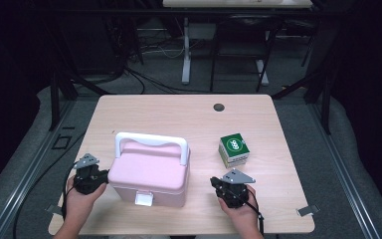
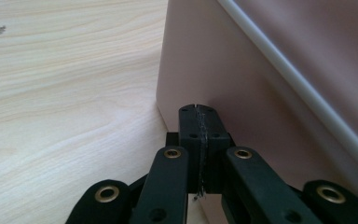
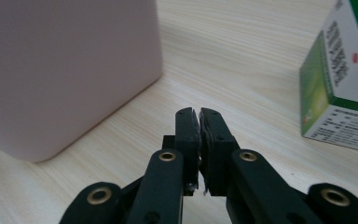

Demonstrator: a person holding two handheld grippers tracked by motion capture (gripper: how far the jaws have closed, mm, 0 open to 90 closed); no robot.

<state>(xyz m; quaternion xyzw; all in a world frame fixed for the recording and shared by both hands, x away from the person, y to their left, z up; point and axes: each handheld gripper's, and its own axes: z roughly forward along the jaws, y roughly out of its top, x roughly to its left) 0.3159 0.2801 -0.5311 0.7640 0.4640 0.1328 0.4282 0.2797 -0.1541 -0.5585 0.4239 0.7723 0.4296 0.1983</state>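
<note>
Dim lab; pale wood-grain worktop (image 1: 189, 112) under the light. Pink plastic lunch box (image 1: 149, 172) sits lower left of centre, matte, round-cornered, white handle (image 1: 151, 142) folded across the lid, white latch (image 1: 143, 199) at the near edge. Left hand-held gripper (image 2: 198, 116) clenched on nothing, tips against the box's left wall, probably steadying it. Right hand-held gripper (image 3: 198, 119) clenched too, empty, between box and a green-and-white carton (image 1: 234, 149), glossy printed card, right of centre.
</note>
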